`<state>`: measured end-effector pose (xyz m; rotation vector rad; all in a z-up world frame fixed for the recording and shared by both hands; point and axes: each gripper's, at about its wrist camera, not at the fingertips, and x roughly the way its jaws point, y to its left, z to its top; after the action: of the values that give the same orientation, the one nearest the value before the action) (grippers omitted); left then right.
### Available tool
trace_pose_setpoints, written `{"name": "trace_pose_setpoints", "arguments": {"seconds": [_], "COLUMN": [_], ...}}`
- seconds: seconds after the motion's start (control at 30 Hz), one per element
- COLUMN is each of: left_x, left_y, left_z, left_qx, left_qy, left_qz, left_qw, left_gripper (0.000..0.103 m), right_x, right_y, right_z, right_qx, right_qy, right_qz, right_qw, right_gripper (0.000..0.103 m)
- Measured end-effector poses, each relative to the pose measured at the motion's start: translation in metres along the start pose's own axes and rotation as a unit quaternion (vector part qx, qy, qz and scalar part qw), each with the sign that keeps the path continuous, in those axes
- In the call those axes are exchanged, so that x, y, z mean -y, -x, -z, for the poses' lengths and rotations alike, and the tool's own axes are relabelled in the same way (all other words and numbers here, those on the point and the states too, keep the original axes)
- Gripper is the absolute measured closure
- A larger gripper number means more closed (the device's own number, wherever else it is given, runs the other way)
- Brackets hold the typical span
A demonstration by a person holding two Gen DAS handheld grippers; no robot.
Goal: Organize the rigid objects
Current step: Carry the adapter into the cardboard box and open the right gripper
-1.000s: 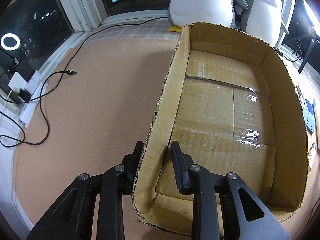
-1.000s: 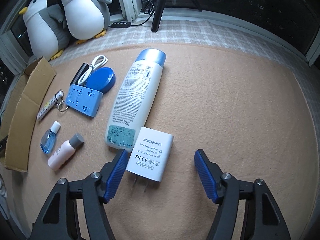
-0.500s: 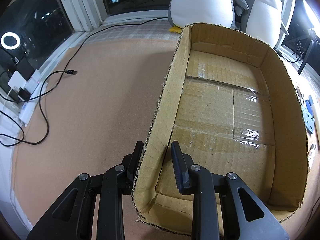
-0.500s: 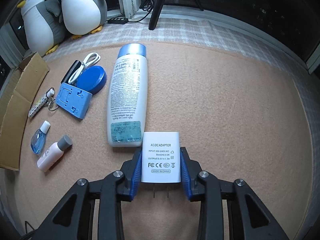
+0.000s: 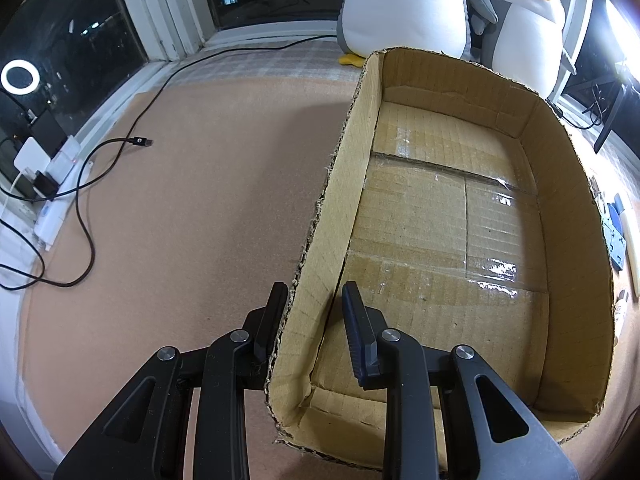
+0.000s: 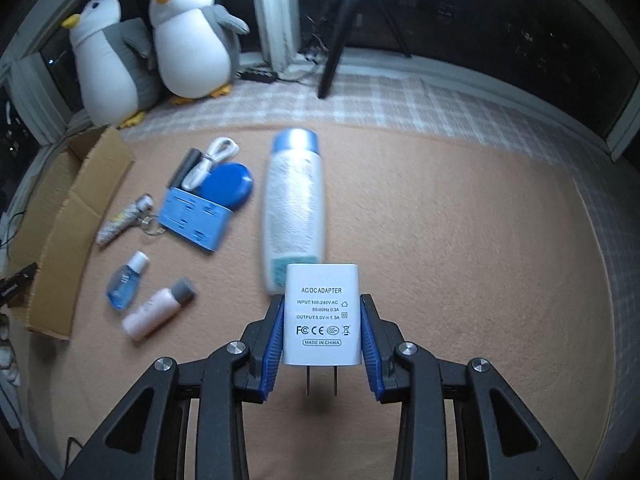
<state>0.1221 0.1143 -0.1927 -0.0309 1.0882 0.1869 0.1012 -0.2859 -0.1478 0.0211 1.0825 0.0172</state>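
Observation:
My left gripper (image 5: 314, 286) is shut on the left wall of an empty cardboard box (image 5: 348, 152), one finger outside and one inside. In the right wrist view my right gripper (image 6: 322, 299) is shut on a white AC/DC adapter (image 6: 322, 312), its blue pads pressing both sides, prongs toward the camera, held above the carpet. Beyond it lie a white bottle with a blue cap (image 6: 294, 204), a blue holder (image 6: 196, 216), a round blue case (image 6: 230, 188), a white cable (image 6: 212, 160), a small blue bottle (image 6: 126, 280), a pink bottle (image 6: 158, 308) and a keychain tube (image 6: 124, 220).
The box's flap (image 6: 80, 216) shows at the left of the right wrist view. Two plush penguins (image 6: 192, 40) and a tripod leg (image 6: 340, 40) stand by the window. A black cable (image 5: 88, 216) and a power strip (image 5: 52, 216) lie left of the box.
The right gripper's jaws closed on the adapter and lifted it off the carpet; the objects beyond have shifted and blurred in view. The left gripper and the box have not moved.

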Motion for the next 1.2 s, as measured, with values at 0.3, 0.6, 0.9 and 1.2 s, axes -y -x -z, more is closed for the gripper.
{"name": "trace_pose_setpoints", "arguments": {"seconds": [0.3, 0.6, 0.9, 1.2], "left_x": [-0.003, -0.003, -0.003, -0.004], "left_y": [-0.001, -0.002, -0.002, -0.001], "left_z": [0.000, 0.000, 0.001, 0.001], "left_qx": [-0.001, 0.000, 0.001, 0.002], "left_qy": [-0.002, 0.000, 0.001, 0.000], "left_qz": [0.006, 0.009, 0.009, 0.008], "left_qw": [1.0000, 1.0000, 1.0000, 1.0000], "left_gripper": [0.077, 0.077, 0.077, 0.077], "right_x": [-0.099, -0.196, -0.254, -0.267], "right_y": [0.026, 0.018, 0.000, -0.014], "right_z": [-0.024, -0.026, -0.010, -0.004], "right_qx": [0.042, 0.044, 0.024, 0.011], "right_qy": [0.086, 0.163, 0.210, 0.223], "right_qz": [-0.077, -0.137, -0.161, -0.158], "right_qw": [0.992, 0.976, 0.964, 0.962], "right_gripper": [0.071, 0.071, 0.071, 0.071]}}
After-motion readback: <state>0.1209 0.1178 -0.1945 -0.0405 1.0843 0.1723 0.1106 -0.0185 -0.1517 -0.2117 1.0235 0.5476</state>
